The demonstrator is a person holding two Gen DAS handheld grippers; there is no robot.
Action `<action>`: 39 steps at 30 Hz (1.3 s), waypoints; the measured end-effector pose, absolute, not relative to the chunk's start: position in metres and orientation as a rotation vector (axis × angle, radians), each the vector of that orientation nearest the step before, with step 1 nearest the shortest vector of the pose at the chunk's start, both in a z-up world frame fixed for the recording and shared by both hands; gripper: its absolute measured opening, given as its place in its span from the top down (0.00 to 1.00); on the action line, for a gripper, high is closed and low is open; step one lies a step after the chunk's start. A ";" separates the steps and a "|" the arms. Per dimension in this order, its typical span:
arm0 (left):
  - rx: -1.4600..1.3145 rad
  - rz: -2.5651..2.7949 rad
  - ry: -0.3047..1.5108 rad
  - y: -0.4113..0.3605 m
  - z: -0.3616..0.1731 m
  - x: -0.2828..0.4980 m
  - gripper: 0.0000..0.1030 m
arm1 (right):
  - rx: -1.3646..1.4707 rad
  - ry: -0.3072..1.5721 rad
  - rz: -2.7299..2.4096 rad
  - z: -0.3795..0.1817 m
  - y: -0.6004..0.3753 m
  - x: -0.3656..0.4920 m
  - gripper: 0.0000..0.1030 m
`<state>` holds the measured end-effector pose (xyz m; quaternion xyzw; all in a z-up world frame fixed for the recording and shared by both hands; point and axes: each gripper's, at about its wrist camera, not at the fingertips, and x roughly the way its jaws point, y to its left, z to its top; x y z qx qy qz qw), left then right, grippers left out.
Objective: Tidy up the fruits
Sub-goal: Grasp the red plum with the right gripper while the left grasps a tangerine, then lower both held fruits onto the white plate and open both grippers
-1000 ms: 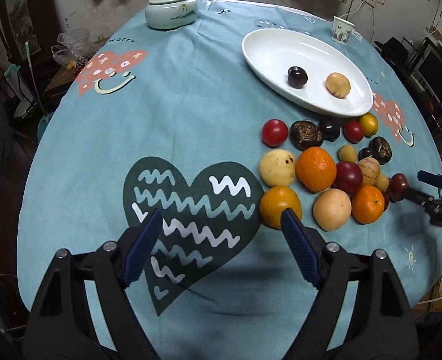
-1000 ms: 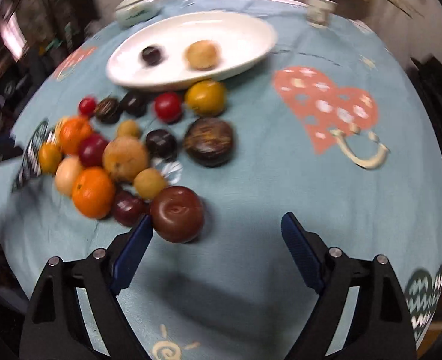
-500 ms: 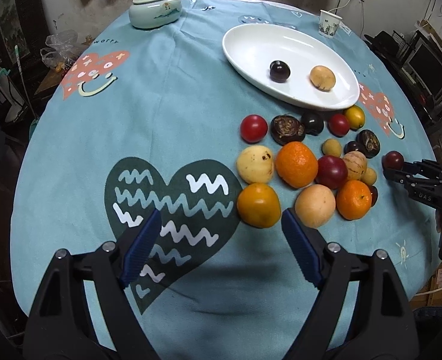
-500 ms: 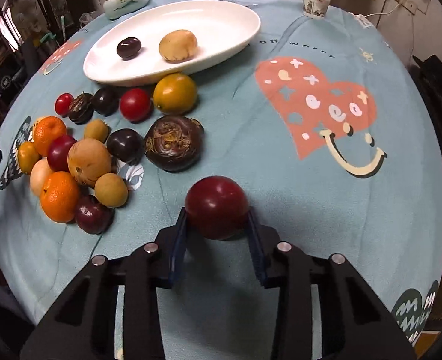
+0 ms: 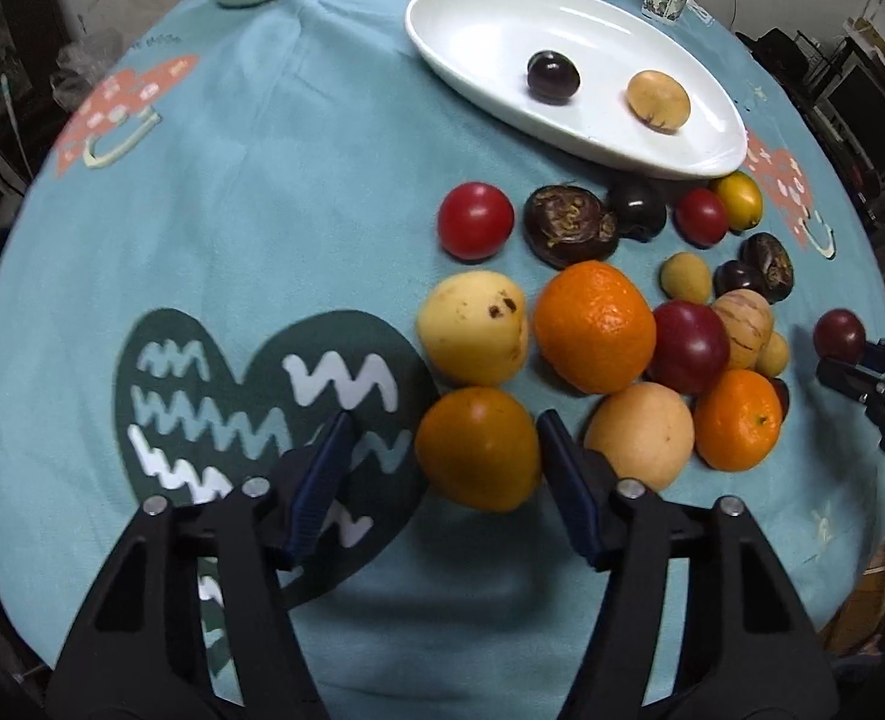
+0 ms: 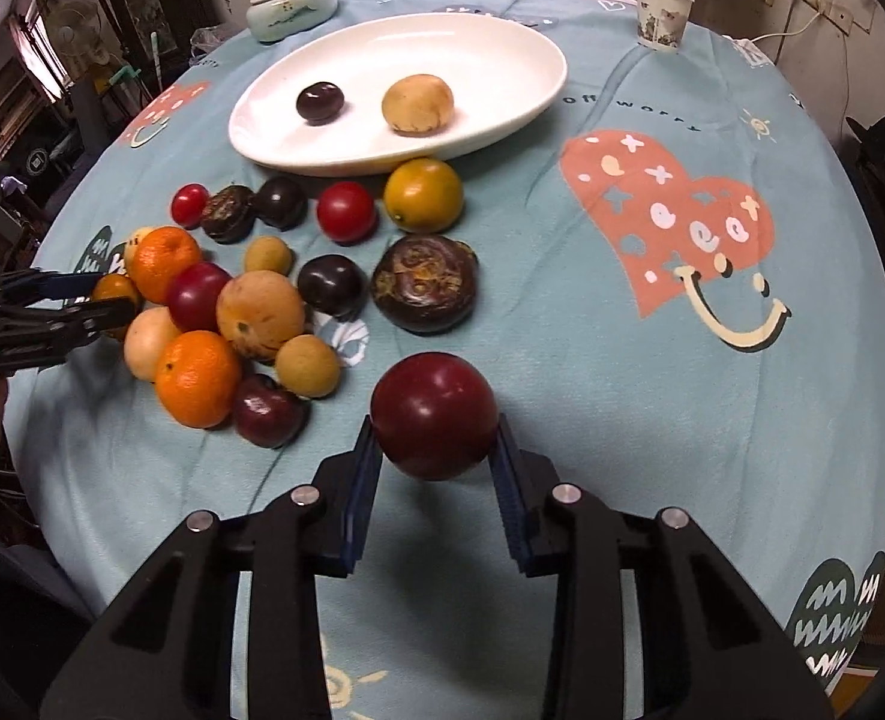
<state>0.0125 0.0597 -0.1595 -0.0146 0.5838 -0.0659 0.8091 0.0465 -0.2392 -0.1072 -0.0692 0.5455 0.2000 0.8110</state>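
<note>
My right gripper (image 6: 435, 468) is shut on a dark red plum (image 6: 434, 414) and holds it above the cloth; it also shows in the left wrist view (image 5: 839, 334). My left gripper (image 5: 442, 468) is open, its jaws on either side of an orange fruit (image 5: 477, 447) at the near edge of the fruit pile; the right pad is near it, the left pad apart. A white oval plate (image 6: 502, 48) at the back holds a dark plum (image 6: 320, 101) and a tan fruit (image 6: 417, 103). Several fruits lie loose on the cloth between plate and grippers.
A round table with a blue patterned cloth (image 6: 652, 360). A lidded ceramic jar (image 6: 291, 6) stands at the back left, a paper cup (image 6: 662, 16) at the back right. A large dark brown fruit (image 6: 425, 282) lies just beyond the held plum.
My right gripper closed on the dark red plum and lifted it. My left gripper moved forward and narrowed around the orange fruit.
</note>
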 end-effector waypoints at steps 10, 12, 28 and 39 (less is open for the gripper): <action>-0.014 -0.183 1.201 0.056 -0.125 -0.002 0.62 | -0.044 1.148 0.482 -0.094 -0.233 0.038 0.65; -0.013 -0.202 1.153 0.051 -0.106 0.002 0.62 | -0.015 1.140 0.501 -0.090 -0.230 0.037 0.65; 0.011 -0.231 1.010 -0.017 -0.043 0.131 0.61 | -0.012 0.950 0.499 -0.027 -0.201 0.136 0.65; -0.011 -0.110 1.172 -0.020 -0.117 0.218 0.61 | 0.002 1.147 0.396 -0.093 -0.178 0.250 0.63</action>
